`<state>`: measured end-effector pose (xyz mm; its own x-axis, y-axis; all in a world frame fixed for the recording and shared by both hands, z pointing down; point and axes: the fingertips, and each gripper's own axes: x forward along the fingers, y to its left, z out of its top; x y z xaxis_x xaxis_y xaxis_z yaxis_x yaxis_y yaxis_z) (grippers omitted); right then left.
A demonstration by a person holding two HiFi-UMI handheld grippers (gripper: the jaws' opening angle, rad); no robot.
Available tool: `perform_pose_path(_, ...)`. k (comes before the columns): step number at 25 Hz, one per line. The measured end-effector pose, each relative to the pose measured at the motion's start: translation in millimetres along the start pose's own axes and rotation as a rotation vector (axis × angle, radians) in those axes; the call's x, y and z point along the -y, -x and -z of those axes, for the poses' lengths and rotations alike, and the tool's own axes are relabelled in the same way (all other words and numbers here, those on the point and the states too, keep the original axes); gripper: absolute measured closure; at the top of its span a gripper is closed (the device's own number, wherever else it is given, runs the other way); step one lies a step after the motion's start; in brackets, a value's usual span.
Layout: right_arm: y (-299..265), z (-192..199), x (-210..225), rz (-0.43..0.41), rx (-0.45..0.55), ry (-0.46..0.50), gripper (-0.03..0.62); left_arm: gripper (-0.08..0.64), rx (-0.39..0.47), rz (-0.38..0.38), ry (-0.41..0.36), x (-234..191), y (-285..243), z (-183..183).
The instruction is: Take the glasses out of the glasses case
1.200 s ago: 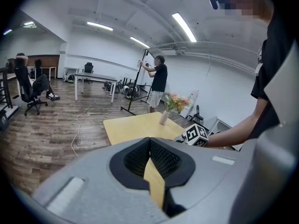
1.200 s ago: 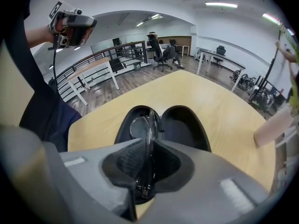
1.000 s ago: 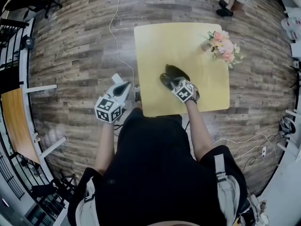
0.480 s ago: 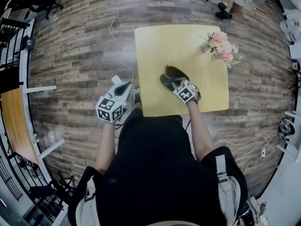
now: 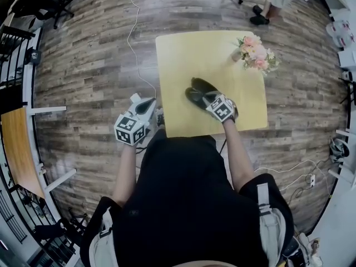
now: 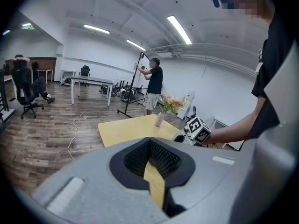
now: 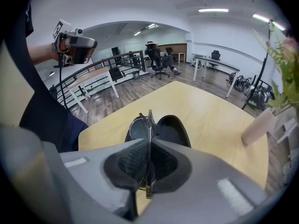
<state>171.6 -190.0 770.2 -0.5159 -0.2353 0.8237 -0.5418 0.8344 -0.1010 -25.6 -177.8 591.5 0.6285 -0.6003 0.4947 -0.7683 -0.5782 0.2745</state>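
Observation:
A black glasses case [image 5: 196, 89] lies open on the yellow table [image 5: 189, 54] near its front edge. My right gripper [image 5: 208, 100] hangs just above the case and is shut on the glasses. In the right gripper view the thin metal glasses [image 7: 138, 128] stand edge-on between the jaws of the right gripper [image 7: 149, 148], with the lenses over the open case [image 7: 174, 130]. My left gripper [image 5: 146, 104] is off the table's left side, over the floor. Its jaws [image 6: 150, 146] meet at the tips with nothing in them.
A small vase of pink flowers [image 5: 254, 52] stands at the table's far right corner. A white cable [image 5: 133, 43] runs over the wooden floor left of the table. A person [image 5: 267, 4] stands beyond the table. Desks and chairs line the room's edges.
The right gripper stays over the open case with the glasses, shifted only slightly. The left gripper keeps its place beside the table.

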Motion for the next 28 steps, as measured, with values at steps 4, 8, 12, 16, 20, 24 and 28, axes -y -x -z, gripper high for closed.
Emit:
perform_pose_path(4,14.7,0.1,-1.3,0.006,0.034,-0.012,0.574,0.549,0.002,0.01,-0.006,9.6,-2.7,1.4)
perform_pose_path(8,29.9,4.4,1.7,0.039,0.084,-0.037,0.575,0.549,0.007,0.021,-0.013,20.5,-7.3,2.0)
perform_pose_path(12,45.9,16.4,3.1,0.059,0.138,-0.077,0.575,0.549,0.016,0.032,-0.02,32.8,-12.9,4.1)
perform_pose_path(16,62.0,24.5,1.8,0.07,0.167,-0.092,0.575,0.549,0.017,0.039,-0.024,43.6,-15.5,5.0)
perform_pose_path(20,74.7,28.0,2.6,0.079,0.199,-0.099,0.575,0.549,0.02,0.048,-0.029,53.9,-21.4,5.3)
perform_pose_path(24,89.2,19.9,-3.5,0.067,0.274,-0.095,0.575,0.549,0.023,0.056,-0.035,62.7,-23.8,6.0)
perform_pose_path(28,105.8,5.2,-7.9,0.05,0.371,-0.113,0.575,0.549,0.017,0.063,-0.036,68.6,-26.3,9.1)
